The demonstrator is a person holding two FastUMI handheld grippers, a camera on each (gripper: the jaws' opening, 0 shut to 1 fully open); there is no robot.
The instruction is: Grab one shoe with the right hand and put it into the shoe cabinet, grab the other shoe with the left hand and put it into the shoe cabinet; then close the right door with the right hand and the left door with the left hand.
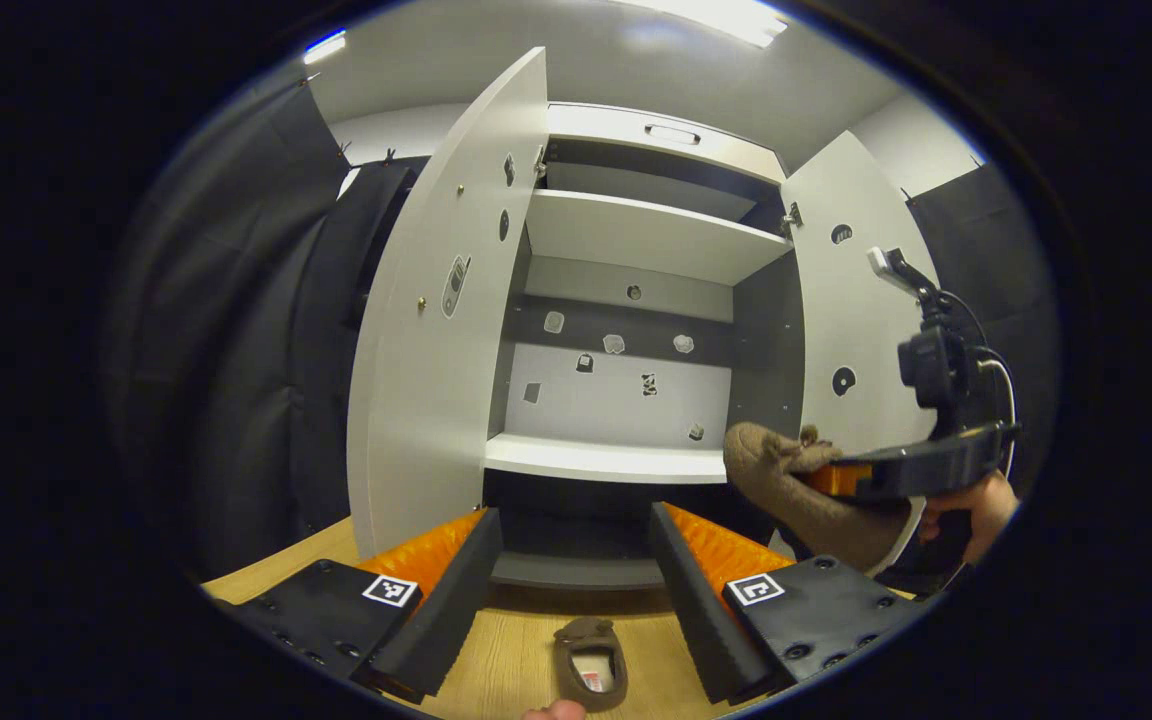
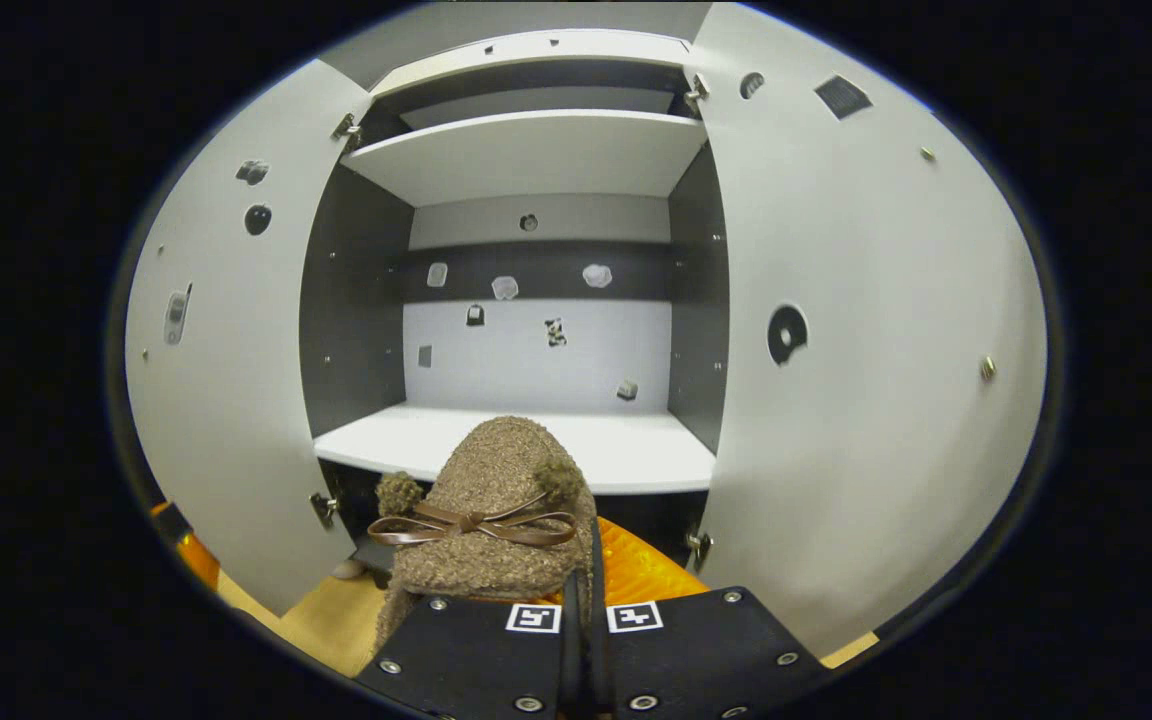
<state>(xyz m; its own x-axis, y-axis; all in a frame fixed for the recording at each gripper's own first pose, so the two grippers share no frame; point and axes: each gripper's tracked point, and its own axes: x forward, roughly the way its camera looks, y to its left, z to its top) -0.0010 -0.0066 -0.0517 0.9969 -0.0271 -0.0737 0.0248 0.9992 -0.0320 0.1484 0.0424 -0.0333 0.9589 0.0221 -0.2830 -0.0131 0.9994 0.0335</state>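
The shoe cabinet [image 2: 536, 150] stands open, with both doors swung wide; the right gripper [image 2: 584, 590] is clenched on a fuzzy brown slipper [image 2: 496, 500] with a little bow, and holds it up in front of the cabinet, just before the white lower shelf [image 2: 636, 450]; the slipper is not on the shelf yet. In the left gripper view the same slipper [image 1: 796, 490] hangs by the right door [image 1: 851, 330], carried by the right gripper [image 1: 836, 478] with a hand [image 1: 981, 510] behind it. The left gripper [image 1: 576, 570] is spread wide and holds nothing; the other slipper [image 1: 588, 660] lies on the wooden floor [image 1: 496, 650] in front of the cabinet, between its fingers but not touched by them. So the job looks just started: no shoe is inside yet, the second slipper must be picked up, and the right door and the left door [image 1: 436, 330] must be shut.
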